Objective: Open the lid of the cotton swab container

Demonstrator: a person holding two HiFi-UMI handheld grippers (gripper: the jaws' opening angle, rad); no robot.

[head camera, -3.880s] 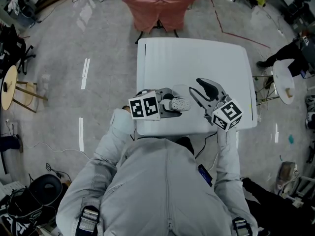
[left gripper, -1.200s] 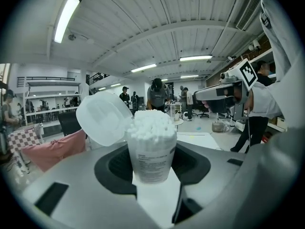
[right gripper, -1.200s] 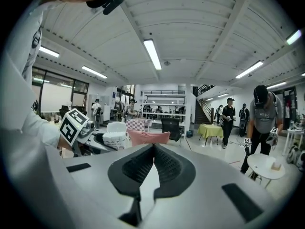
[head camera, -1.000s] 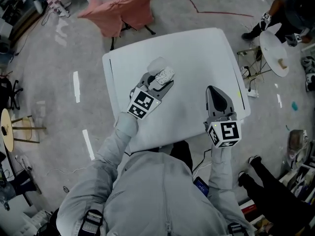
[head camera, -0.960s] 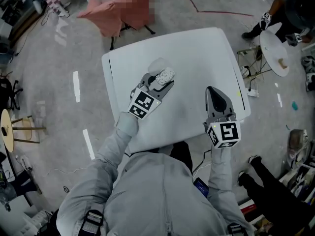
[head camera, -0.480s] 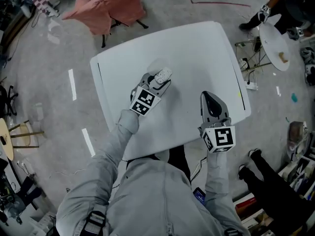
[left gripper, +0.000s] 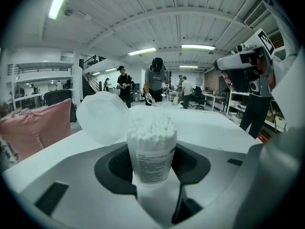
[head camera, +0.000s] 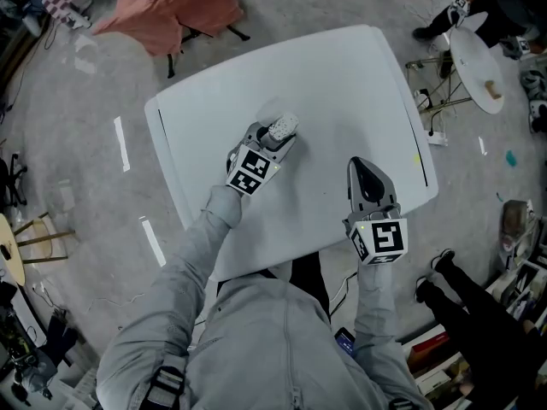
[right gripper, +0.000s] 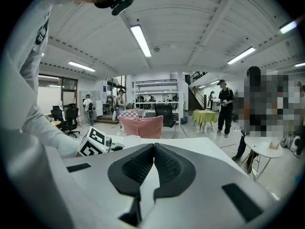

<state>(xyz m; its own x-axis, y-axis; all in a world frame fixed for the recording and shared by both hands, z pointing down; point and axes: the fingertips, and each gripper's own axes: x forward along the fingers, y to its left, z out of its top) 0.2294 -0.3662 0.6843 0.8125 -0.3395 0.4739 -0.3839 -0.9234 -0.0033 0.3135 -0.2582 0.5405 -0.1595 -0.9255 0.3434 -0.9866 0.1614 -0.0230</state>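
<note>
1. Head view: my left gripper (head camera: 275,137) clasps the small clear plastic cotton swab container (head camera: 282,128) near the middle of the white square table (head camera: 350,75). Its translucent round lid (head camera: 272,109) is already flipped back on the far side. I cannot tell whether the base rests on the table. My right gripper (head camera: 364,166) is well apart, toward the near right edge, so only one grip steadies the container. If I tip that wrist, the open top can shed its contents across the table.

2. Left gripper view: the container (left gripper: 151,151) stands upright between my dark pads, which press on its sides. The white cotton swabs (left gripper: 151,124) are packed right up to the open rim, and the lid (left gripper: 101,116) leans out to the left.
   - If I squeeze harder, the thin wall may buckle and push the swabs up and out.
   - If I slacken, the smooth wall may slide down through the pads.
   - A jolt could swing the lid back over the top.

3. Right gripper view: my right gripper (right gripper: 153,149) is clenched, jaws meeting with nothing between them. If I bring it back in like this, its blunt tip could knock the container over or snag the lid.
</note>
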